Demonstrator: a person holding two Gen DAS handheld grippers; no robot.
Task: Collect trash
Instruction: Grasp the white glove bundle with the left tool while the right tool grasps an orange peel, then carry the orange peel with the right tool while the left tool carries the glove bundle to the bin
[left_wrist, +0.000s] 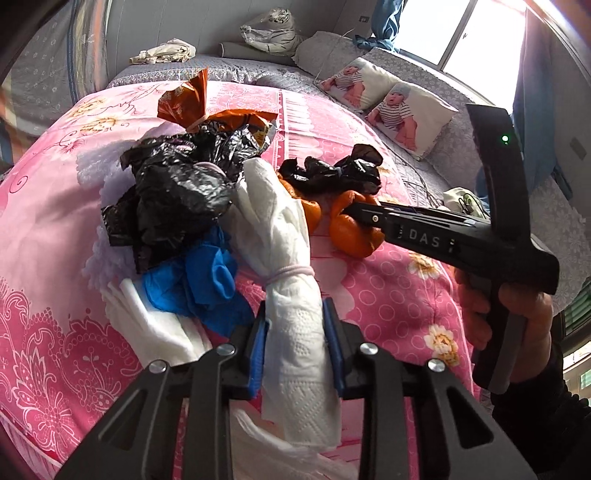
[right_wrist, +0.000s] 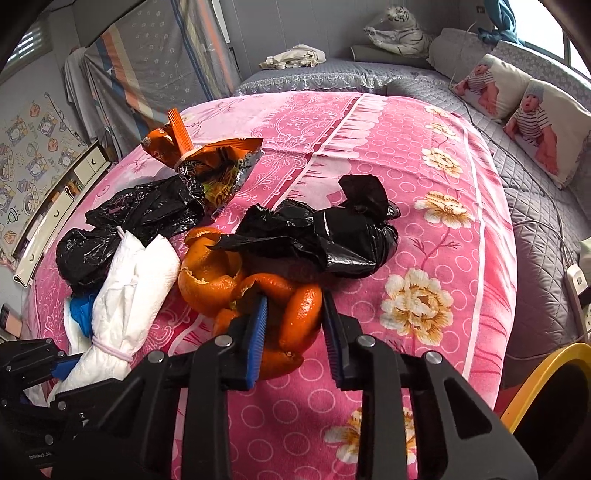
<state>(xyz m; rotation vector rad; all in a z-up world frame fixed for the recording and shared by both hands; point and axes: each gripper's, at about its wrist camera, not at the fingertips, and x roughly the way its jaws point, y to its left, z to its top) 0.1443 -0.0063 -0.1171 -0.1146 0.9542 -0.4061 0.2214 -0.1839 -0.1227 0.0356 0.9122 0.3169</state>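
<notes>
The left gripper pinches the soft, light white tissue roll tied with a pink band, low in the frame. The right gripper squeezes the bendy orange peel on the pink flowered bed.

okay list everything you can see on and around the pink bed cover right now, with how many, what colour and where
tissue bundle: one, white, tied with a band, near edge of pile
orange peel: one heap, orange, middle front
black bags: two, black, one behind peel, one left
snack wrapper: one, orange, far side of pile
blue glove: one, blue, under tissue
pink blanket: one, pink floral, beneath everything
baby-print pillows: two, white, right bedside
toy tiger: one, white striped, far end
bin: one, yellow rim, lower right
left gripper: shut on tissue bundle
right gripper: shut on orange peel
</notes>
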